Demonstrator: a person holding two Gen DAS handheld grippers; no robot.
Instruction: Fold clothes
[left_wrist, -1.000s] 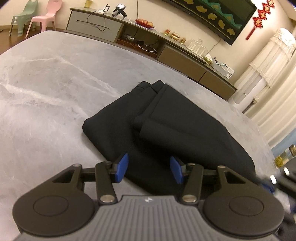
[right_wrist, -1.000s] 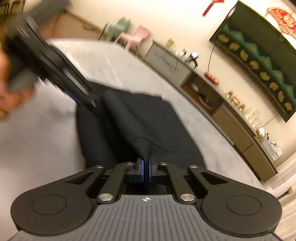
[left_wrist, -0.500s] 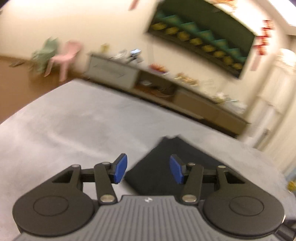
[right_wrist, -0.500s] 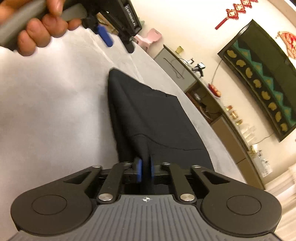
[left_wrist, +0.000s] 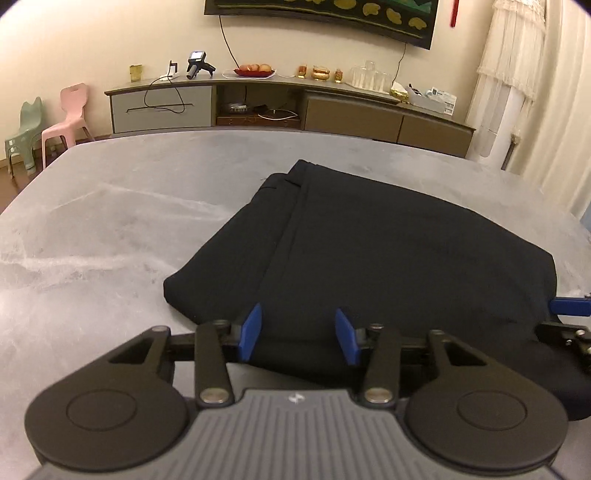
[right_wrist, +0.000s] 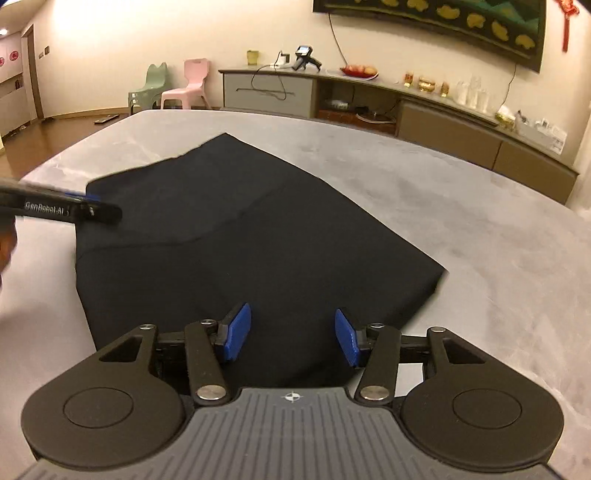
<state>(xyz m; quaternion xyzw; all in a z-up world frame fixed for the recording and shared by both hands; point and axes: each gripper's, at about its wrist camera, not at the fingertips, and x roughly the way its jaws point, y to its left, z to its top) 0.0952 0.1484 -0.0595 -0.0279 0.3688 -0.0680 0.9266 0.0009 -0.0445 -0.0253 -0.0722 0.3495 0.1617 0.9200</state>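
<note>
Left gripper (left_wrist: 298, 334) and right gripper (right_wrist: 293, 335) both spread wide, holding nothing, poised at the near edge of the folded black garment (left_wrist: 369, 251) lying flat on the grey worktop (left_wrist: 110, 229), bare surface around it, sideboard (left_wrist: 288, 107) beyond.

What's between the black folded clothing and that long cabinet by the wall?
Only bare grey table lies between the black garment and the cabinet; both wrist views show it.

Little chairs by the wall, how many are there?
2: a green chair at the far left, and a pink chair right beside it. More may be hidden.
</note>
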